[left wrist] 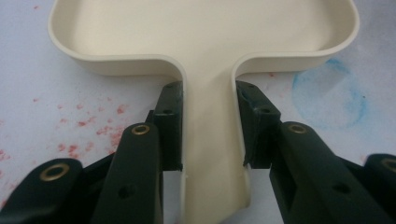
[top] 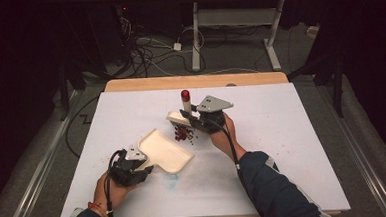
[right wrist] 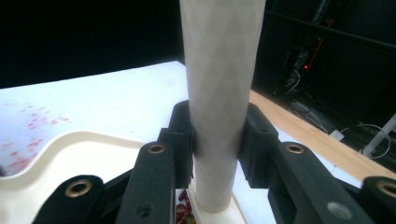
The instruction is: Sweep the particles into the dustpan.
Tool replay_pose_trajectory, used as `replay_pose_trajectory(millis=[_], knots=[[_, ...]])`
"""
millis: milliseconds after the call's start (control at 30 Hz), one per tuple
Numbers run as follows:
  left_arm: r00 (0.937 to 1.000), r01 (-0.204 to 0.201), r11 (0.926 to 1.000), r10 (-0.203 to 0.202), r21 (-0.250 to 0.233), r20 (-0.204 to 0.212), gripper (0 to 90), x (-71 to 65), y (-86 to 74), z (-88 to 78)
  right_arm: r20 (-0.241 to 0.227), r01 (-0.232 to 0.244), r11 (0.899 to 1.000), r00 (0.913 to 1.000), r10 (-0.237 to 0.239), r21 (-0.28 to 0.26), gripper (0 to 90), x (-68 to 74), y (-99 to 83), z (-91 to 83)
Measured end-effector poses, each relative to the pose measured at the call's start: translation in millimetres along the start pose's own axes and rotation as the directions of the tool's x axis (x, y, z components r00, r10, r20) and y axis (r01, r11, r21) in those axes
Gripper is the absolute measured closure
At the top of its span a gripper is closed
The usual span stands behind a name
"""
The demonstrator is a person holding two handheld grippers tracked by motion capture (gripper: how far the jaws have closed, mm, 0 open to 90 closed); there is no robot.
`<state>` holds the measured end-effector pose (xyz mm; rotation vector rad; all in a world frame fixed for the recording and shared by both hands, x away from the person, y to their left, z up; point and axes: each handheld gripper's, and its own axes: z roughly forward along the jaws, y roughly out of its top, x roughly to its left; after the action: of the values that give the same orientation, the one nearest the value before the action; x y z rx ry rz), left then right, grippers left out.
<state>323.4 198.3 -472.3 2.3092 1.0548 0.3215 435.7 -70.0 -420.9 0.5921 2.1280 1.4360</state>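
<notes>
In the right gripper view the pale handle (right wrist: 219, 93) held between the tongs (right wrist: 215, 140) runs off the top edge, hiding its upper end. In the left gripper view the cream dustpan (left wrist: 205, 37) is cut off at the top. In the high view the dark red bits (top: 184, 134) near the middle of the tabletop (top: 292, 133) are too small to identify.

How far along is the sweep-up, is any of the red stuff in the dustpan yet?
Done: the left hand-held gripper is shut on the cream dustpan handle, and the right hand-held gripper is shut on the upright brush handle. In hand: the brush head sits by the dark red crumbs. Left: the pan looks empty, so all crumbs remain to be swept, plus faint red specks right of them.
</notes>
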Motion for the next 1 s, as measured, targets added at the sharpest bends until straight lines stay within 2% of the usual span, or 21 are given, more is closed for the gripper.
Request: replay_pose_trajectory(millis=[33, 100, 133, 367, 633, 800, 1000], knots=[[1.0, 0.002, 1.0, -0.002, 0.0, -0.003, 63.5, -1.3, 1.0, 1.0, -0.001, -0.015, 1.0, 0.9999, 0.015, 0.005, 69.9, 5.2, 0.1, -3.0], [1.0, 0.005, 1.0, -0.005, 0.004, -0.006, 63.6, -3.9, 2.7, 2.5, 0.005, -0.009, 1.0, 0.9999, 0.009, 0.01, 69.9, 8.2, 0.5, -4.1], [0.9999, 0.014, 0.9999, -0.014, 0.007, -0.007, 63.5, -5.3, 3.6, 2.8, 0.017, -0.001, 1.0, 0.9999, 0.0, 0.023, 69.7, 14.7, 1.0, -5.7], [0.9992, 0.033, 0.9994, -0.033, 0.01, -0.023, 63.5, -14.6, 8.8, 6.4, 0.027, -0.021, 0.999, 0.9994, 0.02, 0.027, 69.2, 27.4, 1.0, -7.3], [0.9984, 0.042, 0.9989, -0.041, 0.02, -0.04, 63.4, -22.5, 17.7, 15.1, 0.005, -0.005, 1.0, 1.0, 0.005, 0.021, 69.3, 48.1, 4.4, -12.6], [0.9979, 0.054, 0.9984, -0.054, 0.013, -0.037, 63.4, -22.3, 17.6, 16.4, -0.005, -0.004, 1.0, 1.0, 0.004, 0.02, 69.3, 57.5, 5.8, -15.4], [0.9983, 0.048, 0.9986, -0.047, 0.022, -0.035, 63.4, -20.7, 17.6, 17.9, -0.043, -0.015, 1.0, 0.999, 0.016, 0.016, 69.7, 69.0, 10.5, -20.7]])
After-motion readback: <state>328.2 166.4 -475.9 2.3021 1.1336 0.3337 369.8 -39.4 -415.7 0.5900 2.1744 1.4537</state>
